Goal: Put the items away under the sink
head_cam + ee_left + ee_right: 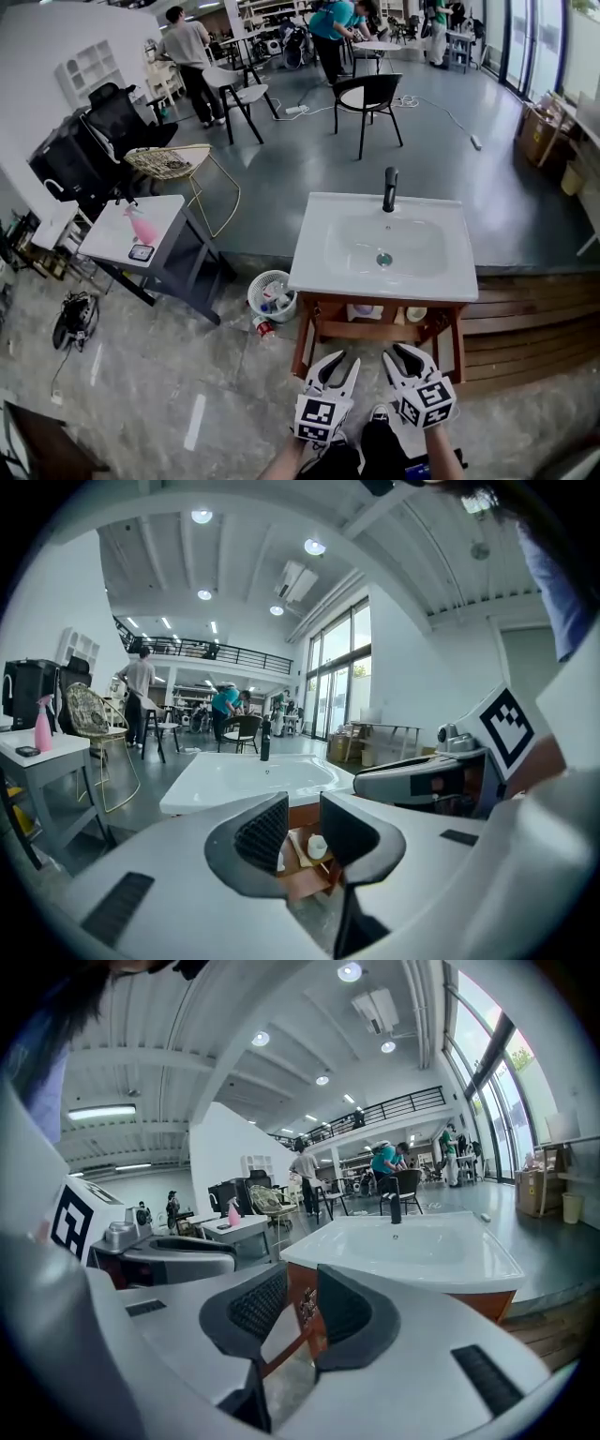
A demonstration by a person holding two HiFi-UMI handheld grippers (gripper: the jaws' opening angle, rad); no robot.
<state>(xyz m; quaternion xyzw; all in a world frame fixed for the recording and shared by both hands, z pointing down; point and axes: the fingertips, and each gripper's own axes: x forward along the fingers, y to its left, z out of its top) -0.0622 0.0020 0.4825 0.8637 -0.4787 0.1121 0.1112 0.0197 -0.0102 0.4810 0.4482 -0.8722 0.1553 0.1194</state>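
The white sink (441, 272) with a black tap (390, 189) stands on a wooden frame, and a shelf (375, 330) runs under it. On that shelf I see a white cup (416, 314) and a pale container (364, 310). My left gripper (342, 366) and right gripper (405, 360) hover side by side just in front of the frame, both open and holding nothing. Between the left gripper (305, 832) jaws the shelf and a small white cup (317, 847) show through. The right gripper (302, 1307) looks at the frame's wooden leg (302, 1309).
Left of the sink on the floor are a white basket (273, 295) with items and a red can (264, 327). A grey side table (112, 246) carries a pink spray bottle (142, 228) and a small black device (142, 252). Wooden steps (525, 314) lie right. Chairs and people are far behind.
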